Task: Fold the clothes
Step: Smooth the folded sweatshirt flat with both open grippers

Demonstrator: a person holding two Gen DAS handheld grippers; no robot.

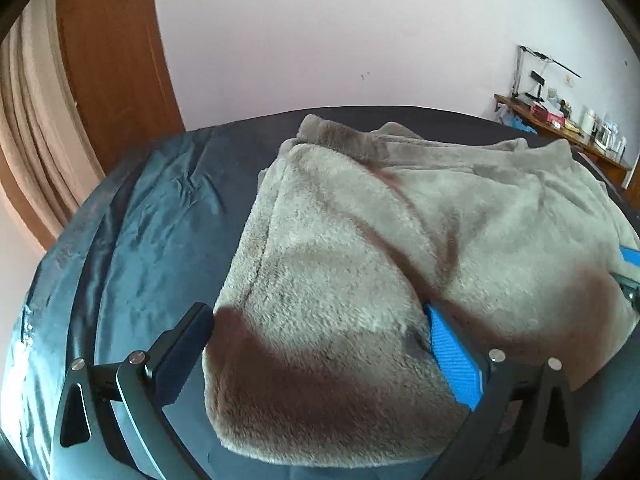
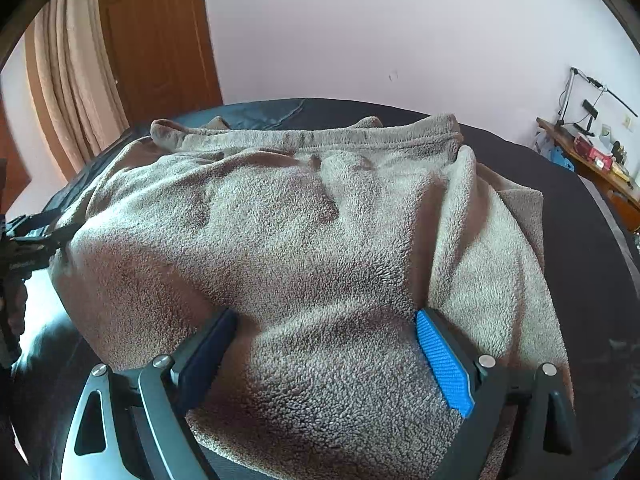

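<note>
A grey-beige fleece garment lies partly folded on a dark bed cover, its ribbed band at the far end. My left gripper stands wide open over the near left part. Its dark finger sits beside the cloth's left edge and its blue pad rests in a crease. My right gripper is also wide open and pressed down into the fleece, with a hump of cloth between the fingers. Each gripper shows at the other view's edge: the right gripper and the left gripper.
The bed cover stretches right of the garment. A wooden door and a beige curtain stand at the far left. A cluttered wooden desk with a lamp is at the far right. A pale wall lies behind the bed.
</note>
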